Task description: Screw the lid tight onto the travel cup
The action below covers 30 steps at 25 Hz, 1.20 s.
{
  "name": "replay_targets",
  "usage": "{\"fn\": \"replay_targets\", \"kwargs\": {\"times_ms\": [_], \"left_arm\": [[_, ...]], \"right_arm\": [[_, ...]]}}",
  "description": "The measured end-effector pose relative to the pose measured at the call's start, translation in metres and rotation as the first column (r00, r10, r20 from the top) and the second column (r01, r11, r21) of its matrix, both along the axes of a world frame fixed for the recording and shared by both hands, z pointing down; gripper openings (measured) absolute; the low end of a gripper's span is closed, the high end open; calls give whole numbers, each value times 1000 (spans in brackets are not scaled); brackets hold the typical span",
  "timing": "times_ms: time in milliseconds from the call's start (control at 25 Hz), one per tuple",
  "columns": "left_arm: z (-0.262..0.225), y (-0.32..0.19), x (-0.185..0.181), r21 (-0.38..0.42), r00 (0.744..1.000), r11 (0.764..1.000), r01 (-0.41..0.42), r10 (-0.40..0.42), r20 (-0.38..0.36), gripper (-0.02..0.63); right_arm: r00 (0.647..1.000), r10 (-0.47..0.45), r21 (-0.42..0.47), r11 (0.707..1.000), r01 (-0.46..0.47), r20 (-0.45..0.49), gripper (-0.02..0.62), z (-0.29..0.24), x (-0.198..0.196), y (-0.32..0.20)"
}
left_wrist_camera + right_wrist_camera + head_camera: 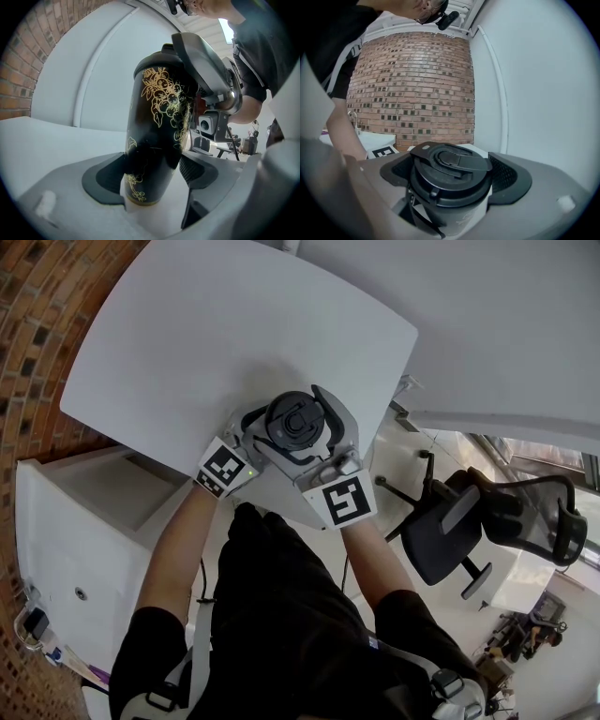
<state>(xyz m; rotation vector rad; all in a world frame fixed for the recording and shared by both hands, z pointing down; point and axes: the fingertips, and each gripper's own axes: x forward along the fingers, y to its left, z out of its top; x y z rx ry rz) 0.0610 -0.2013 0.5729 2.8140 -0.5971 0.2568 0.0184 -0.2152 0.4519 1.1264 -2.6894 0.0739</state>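
A black travel cup [159,136] with a gold flower pattern stands on the white table [187,352] near its front edge. My left gripper [152,176] is shut on the lower body of the cup, pads against both sides. The black lid [450,176] sits on top of the cup [298,423], and my right gripper [450,180] is shut on the lid from above, its jaws pressed on either side of it. In the head view both grippers [281,451] meet at the cup, left one [239,451] lower, right one [328,456] over the top.
The table's front edge [281,512] runs just under the grippers. A white cabinet [84,521] stands at the left, a black office chair [469,521] at the right. A brick wall [412,84] lies to the left.
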Motion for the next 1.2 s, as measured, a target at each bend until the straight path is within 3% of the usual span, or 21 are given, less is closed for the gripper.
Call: {"fn": "replay_targets", "kwargs": {"times_ms": [280, 560, 800, 960, 1200], "left_arm": [[1, 0, 0, -2, 1000, 1000, -3, 3, 1, 370], [1, 0, 0, -1, 1000, 1000, -4, 4, 5, 368], [2, 0, 1, -4, 1000, 1000, -4, 4, 7, 367], [2, 1, 1, -4, 1000, 1000, -11, 11, 7, 367], [2, 1, 2, -2, 1000, 1000, -13, 13, 9, 367]], "right_arm": [[993, 116, -11, 993, -116, 6, 472, 1, 0, -5], [1000, -7, -5, 1000, 7, 28, 480, 0, -4, -2], [999, -50, -5, 999, 50, 5, 480, 2, -4, -2], [1000, 16, 6, 1000, -16, 0, 480, 2, -2, -3], [981, 196, 15, 980, -196, -1, 472, 3, 2, -9]]}}
